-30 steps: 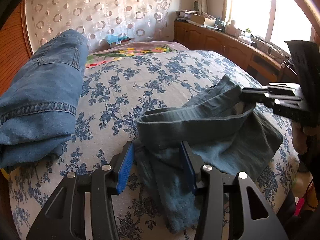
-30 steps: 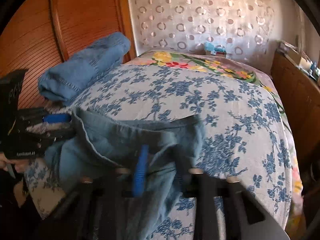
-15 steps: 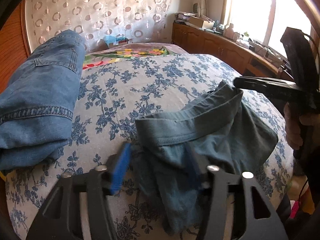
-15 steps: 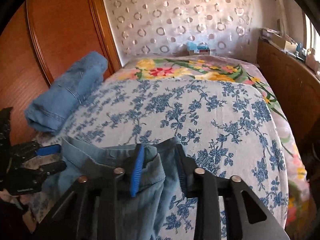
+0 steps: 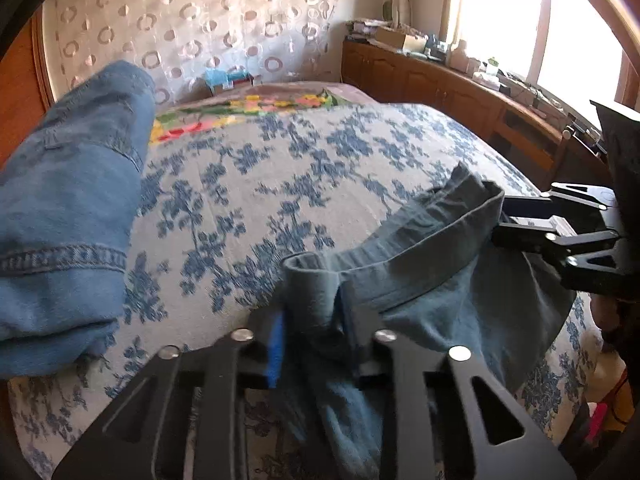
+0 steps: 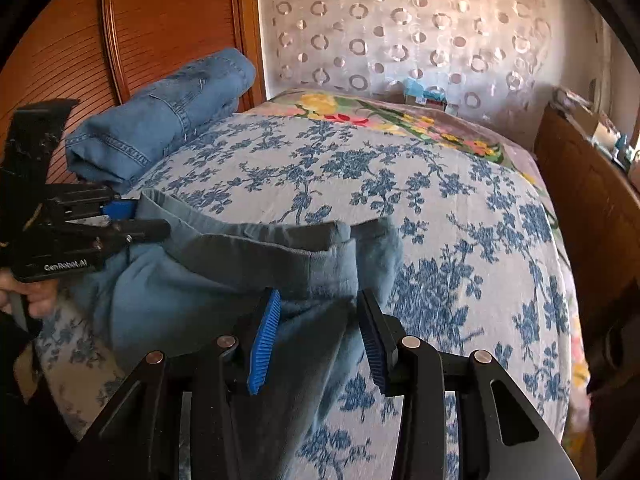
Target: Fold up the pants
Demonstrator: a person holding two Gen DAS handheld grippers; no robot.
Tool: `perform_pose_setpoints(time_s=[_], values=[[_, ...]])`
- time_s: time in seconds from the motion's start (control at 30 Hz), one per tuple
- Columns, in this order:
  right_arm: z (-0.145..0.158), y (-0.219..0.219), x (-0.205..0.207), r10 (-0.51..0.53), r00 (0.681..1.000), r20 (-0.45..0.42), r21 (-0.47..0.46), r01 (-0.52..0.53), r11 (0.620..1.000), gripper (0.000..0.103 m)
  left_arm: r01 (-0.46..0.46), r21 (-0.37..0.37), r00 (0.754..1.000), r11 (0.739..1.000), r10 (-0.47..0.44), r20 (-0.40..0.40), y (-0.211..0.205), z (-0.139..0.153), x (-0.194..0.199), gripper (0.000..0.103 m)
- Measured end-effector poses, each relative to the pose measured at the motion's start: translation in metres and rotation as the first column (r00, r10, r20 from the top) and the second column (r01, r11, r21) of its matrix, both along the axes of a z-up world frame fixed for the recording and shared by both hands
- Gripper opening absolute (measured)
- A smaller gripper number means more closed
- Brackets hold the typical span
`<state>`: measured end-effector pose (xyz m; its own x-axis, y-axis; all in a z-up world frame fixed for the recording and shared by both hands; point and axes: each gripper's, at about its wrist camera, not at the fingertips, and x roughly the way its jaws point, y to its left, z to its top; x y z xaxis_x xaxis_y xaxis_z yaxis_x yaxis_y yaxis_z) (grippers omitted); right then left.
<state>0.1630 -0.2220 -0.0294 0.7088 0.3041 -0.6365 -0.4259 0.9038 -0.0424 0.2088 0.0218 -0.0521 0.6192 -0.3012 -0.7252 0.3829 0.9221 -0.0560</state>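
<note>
One bed [image 6: 460,208] with a blue-flowered cover carries two garments. One folded pair of blue jeans [image 5: 68,216] lies along its left edge, by the wooden wardrobe. One pair of grey-blue pants [image 6: 224,280] sits bunched at the near edge, waistband raised and stretched between two claws. The left claw [image 5: 312,336] has just been closing and now pinches the waistband's left end between its pads. The right claw [image 6: 316,330] stands spread at the waistband's right end, cloth between its blue pads [image 6: 264,336]; whether they press it I cannot tell
</note>
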Motion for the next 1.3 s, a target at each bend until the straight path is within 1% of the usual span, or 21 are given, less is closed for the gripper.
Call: perform_pose_setpoints(time_s=[0.03, 0.07, 0.1, 0.17, 0.27, 0.3, 0.37, 0.43, 0.47, 0.5, 0.53, 0.57, 0.6, 0.63, 0.67, 0.73, 0.77, 0.8, 1.0, 1.2, 1.3], values=[[0.001, -0.001, 0.004, -0.015, 1.0, 0.005, 0.011, 0.015, 1.0, 0.033, -0.001, -0.003, 1.0, 1.0, 0.001, 0.005, 0.001, 0.001, 0.0, 0.018], [0.004, -0.005, 0.007, -0.031, 0.999, 0.013, 0.034, 0.031, 0.999, 0.021, -0.004, -0.004, 1.0, 1.0, 0.004, 0.01, 0.002, 0.002, 0.0, 0.017], [0.007, -0.009, 0.009, -0.057, 0.998, 0.032, 0.052, 0.055, 0.997, 0.011, -0.008, 0.004, 1.0, 1.0, 0.007, 0.014, 0.003, 0.002, 0.001, 0.016], [0.012, -0.017, 0.014, -0.134, 0.989, 0.063, 0.067, 0.13, 0.989, 0.01, -0.018, 0.002, 1.0, 1.0, 0.018, 0.01, 0.006, 0.002, 0.003, 0.016], [0.015, -0.026, 0.015, -0.126, 0.991, 0.033, 0.124, 0.121, 0.985, 0.01, -0.022, -0.012, 1.0, 1.0, 0.023, 0.004, 0.008, 0.004, 0.005, 0.016], [0.016, -0.027, 0.013, -0.12, 0.992, 0.037, 0.13, 0.114, 0.985, 0.01, -0.024, -0.009, 1.0, 1.0, 0.024, 0.0, 0.007, 0.004, 0.005, 0.018], [0.017, -0.026, 0.008, -0.104, 0.994, 0.041, 0.133, 0.098, 0.986, 0.01, -0.035, 0.004, 0.999, 0.999, 0.035, -0.001, 0.006, 0.004, 0.005, 0.026], [0.016, -0.025, 0.004, -0.094, 0.995, 0.039, 0.123, 0.089, 0.988, 0.015, -0.04, 0.008, 0.999, 0.999, 0.04, 0.003, 0.007, 0.005, 0.004, 0.037], [0.015, -0.023, 0.002, -0.092, 0.995, 0.04, 0.116, 0.087, 0.989, 0.022, -0.042, 0.005, 0.999, 0.999, 0.042, 0.004, 0.007, 0.005, 0.003, 0.041], [0.014, -0.022, 0.0, -0.085, 0.996, 0.041, 0.115, 0.08, 0.99, 0.029, -0.044, -0.001, 0.999, 0.999, 0.044, 0.007, 0.008, 0.006, 0.001, 0.049], [0.014, -0.022, -0.001, -0.075, 0.996, 0.039, 0.117, 0.07, 0.991, 0.031, -0.045, -0.008, 0.999, 0.999, 0.045, 0.009, 0.009, 0.006, -0.001, 0.054], [0.013, -0.021, -0.002, -0.065, 0.997, 0.035, 0.118, 0.06, 0.991, 0.039, -0.042, -0.012, 0.999, 0.999, 0.042, 0.007, 0.009, 0.007, -0.002, 0.058], [0.012, -0.019, -0.001, -0.059, 0.998, 0.029, 0.115, 0.055, 0.992, 0.046, -0.037, -0.016, 0.999, 0.999, 0.037, 0.006, 0.008, 0.008, -0.004, 0.066], [0.011, -0.018, 0.0, -0.055, 0.998, 0.023, 0.112, 0.052, 0.992, 0.048, -0.035, -0.022, 0.999, 0.999, 0.036, 0.012, 0.008, 0.009, -0.006, 0.074], [0.01, -0.017, 0.0, -0.05, 0.999, 0.018, 0.112, 0.048, 0.993, 0.052, -0.034, -0.027, 0.999, 0.999, 0.035, 0.021, 0.008, 0.01, -0.009, 0.078], [0.007, -0.014, 0.002, -0.059, 0.998, 0.014, 0.091, 0.058, 0.994, 0.061, -0.035, -0.031, 0.999, 0.999, 0.036, 0.032, 0.008, 0.012, -0.013, 0.079], [0.006, -0.014, 0.003, -0.061, 0.998, 0.01, 0.081, 0.06, 0.995, 0.068, -0.037, -0.029, 0.999, 0.999, 0.038, 0.031, 0.008, 0.012, -0.013, 0.08], [0.005, -0.014, 0.004, -0.064, 0.998, 0.003, 0.075, 0.064, 0.995, 0.07, -0.04, -0.028, 0.999, 0.999, 0.041, 0.028, 0.008, 0.012, -0.014, 0.08], [0.0, -0.016, 0.016, -0.075, 0.996, -0.049, 0.078, 0.079, 0.994, 0.072, -0.066, -0.005, 0.998, 0.998, 0.066, -0.008, 0.012, 0.002, -0.009, 0.08], [-0.007, -0.012, 0.03, -0.06, 0.994, -0.088, 0.081, 0.067, 0.994, 0.072, -0.064, 0.018, 0.994, 0.998, 0.065, -0.083, 0.013, -0.015, -0.001, 0.08], [-0.008, -0.013, 0.034, -0.053, 0.993, -0.101, 0.082, 0.062, 0.995, 0.072, -0.059, 0.029, 0.995, 0.998, 0.061, -0.076, 0.012, -0.016, -0.002, 0.081]])
